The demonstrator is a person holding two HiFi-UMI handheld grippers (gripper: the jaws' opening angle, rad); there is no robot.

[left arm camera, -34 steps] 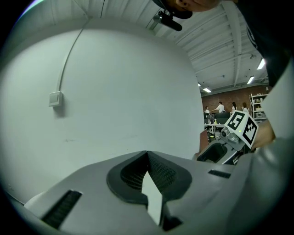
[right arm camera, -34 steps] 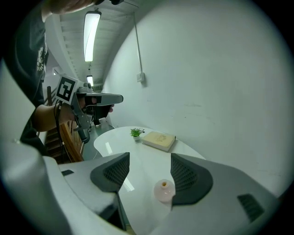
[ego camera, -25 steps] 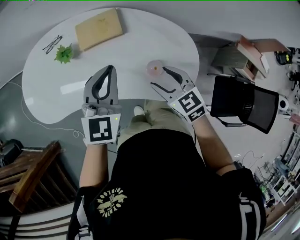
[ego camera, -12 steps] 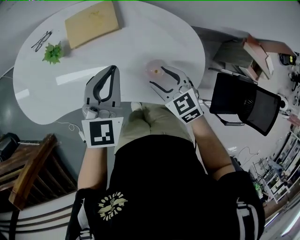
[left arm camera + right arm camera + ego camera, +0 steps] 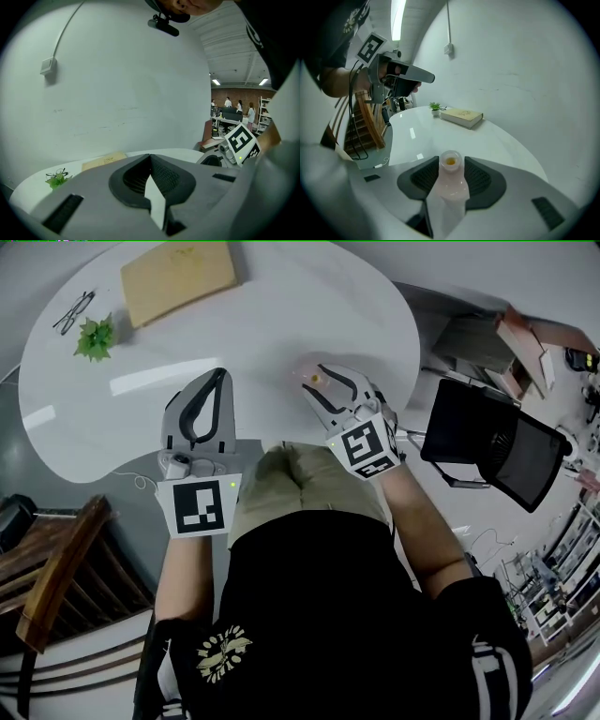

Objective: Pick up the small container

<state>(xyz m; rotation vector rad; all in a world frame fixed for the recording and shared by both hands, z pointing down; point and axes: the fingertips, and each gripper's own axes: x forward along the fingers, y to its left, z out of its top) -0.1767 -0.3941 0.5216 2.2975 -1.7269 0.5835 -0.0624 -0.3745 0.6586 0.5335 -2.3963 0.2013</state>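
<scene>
The small container (image 5: 450, 161) is a pale pink translucent pot with something orange inside, standing near the front edge of the white table (image 5: 253, 324). My right gripper (image 5: 451, 165) has its jaws closing round it, and both ribbed pads touch its sides. From the head view the container (image 5: 314, 381) shows between the right gripper's (image 5: 317, 378) fingers. My left gripper (image 5: 222, 379) hovers over the table to the left, shut with nothing in it. In the left gripper view the left gripper (image 5: 150, 157) has its pads meeting.
A tan book (image 5: 178, 277), a small green plant (image 5: 95, 337) and a pair of glasses (image 5: 73, 311) lie at the table's far side. A black chair (image 5: 492, 451) stands to the right, a wooden chair (image 5: 56, 568) to the left. A cable hangs off the table's front left.
The right gripper's jaws, wide apart either side of the container before, have come in against it. The left gripper has hardly moved.
</scene>
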